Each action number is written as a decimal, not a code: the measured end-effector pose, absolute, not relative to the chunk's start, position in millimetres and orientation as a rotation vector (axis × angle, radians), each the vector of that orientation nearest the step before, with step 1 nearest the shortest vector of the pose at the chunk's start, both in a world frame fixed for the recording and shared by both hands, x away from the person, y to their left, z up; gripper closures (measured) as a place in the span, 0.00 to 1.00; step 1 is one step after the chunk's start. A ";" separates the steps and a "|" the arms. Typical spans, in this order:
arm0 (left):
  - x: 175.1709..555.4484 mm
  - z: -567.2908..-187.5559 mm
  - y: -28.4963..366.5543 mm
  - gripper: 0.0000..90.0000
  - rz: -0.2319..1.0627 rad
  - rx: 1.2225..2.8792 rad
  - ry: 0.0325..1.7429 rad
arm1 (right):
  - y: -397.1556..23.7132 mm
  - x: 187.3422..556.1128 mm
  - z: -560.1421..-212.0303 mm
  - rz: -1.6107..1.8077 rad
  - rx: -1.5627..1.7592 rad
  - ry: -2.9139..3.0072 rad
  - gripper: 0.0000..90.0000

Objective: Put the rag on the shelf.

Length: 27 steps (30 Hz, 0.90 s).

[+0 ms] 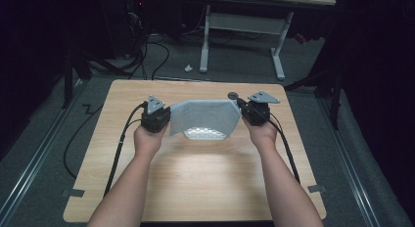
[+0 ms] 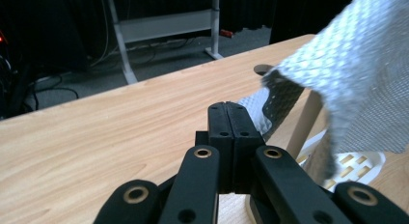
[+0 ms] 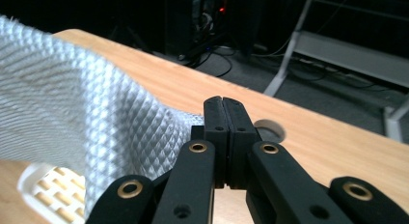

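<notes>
High view: grey cloth (image 1: pixel 205 117) stretched between two claws, lifted off the wooden surface (image 1: pixel 195 178). Left claw (image 1: pixel 165 118) at the cloth's left edge, right claw (image 1: pixel 243 108) at its upper right corner. White slotted tray (image 1: pixel 205 134) under the cloth's lower edge, partly covered. Small round hole (image 1: pixel 233 95) in the surface just beyond the cloth's right corner. White desk frame (image 1: pixel 244 26) on the floor well beyond the cloth.

Left gripper view: left claw (image 2: pixel 233 113) pressed shut, cloth edge (image 2: pixel 337 74) running in behind the tips and rising to the right; grip itself hidden by the jaws. Tray (image 2: pixel 359 163) below the cloth.

Right gripper view: right claw (image 3: pixel 223 110) closed tight, cloth (image 3: pixel 72 113) meeting the tips from the left and draping down over the tray (image 3: pixel 48 190). Hole (image 3: pixel 270 127) just right of the tips.
</notes>
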<state>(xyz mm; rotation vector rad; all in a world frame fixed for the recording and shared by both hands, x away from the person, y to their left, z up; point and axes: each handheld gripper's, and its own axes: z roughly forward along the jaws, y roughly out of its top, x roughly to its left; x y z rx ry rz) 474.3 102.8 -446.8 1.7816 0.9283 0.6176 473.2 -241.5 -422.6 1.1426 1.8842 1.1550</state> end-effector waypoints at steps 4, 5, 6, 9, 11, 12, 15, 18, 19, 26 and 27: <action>474.5 -442.4 99.5 1.00 0.617 1.783 0.914 | -249.5 474.3 -418.3 1.157 1.170 1.865 1.00; 475.1 -442.0 98.0 1.00 0.618 1.787 0.912 | -249.5 474.3 -418.3 1.157 1.170 1.865 1.00; 476.1 -442.2 96.6 1.00 0.620 1.790 0.914 | -249.2 474.8 -419.2 1.155 1.180 1.865 1.00; 479.2 -445.7 96.3 1.00 0.607 1.798 0.935 | -247.7 477.1 -423.8 1.146 1.186 1.879 1.00; 479.9 -450.6 96.3 1.00 0.601 1.811 0.941 | -244.5 477.9 -426.8 1.150 1.181 1.889 1.00; 479.9 -450.6 96.3 1.00 0.601 1.811 0.941 | -244.5 477.9 -426.8 1.150 1.181 1.889 1.00; 479.8 -457.6 95.7 1.00 0.586 1.821 0.948 | -241.3 479.3 -430.4 1.152 1.180 1.901 1.00; 479.2 -461.6 95.7 1.00 0.572 1.824 0.953 | -239.5 479.3 -433.2 1.148 1.186 1.907 1.00; 479.2 -461.6 95.7 1.00 0.572 1.824 0.953 | -239.5 479.3 -433.2 1.148 1.186 1.907 1.00; 476.7 -471.2 94.9 1.00 0.545 1.840 0.958 | -238.5 478.7 -442.8 1.178 1.223 1.909 1.00; 476.3 -473.1 94.9 1.00 0.541 1.844 0.960 | -238.6 478.6 -445.0 1.176 1.229 1.910 1.00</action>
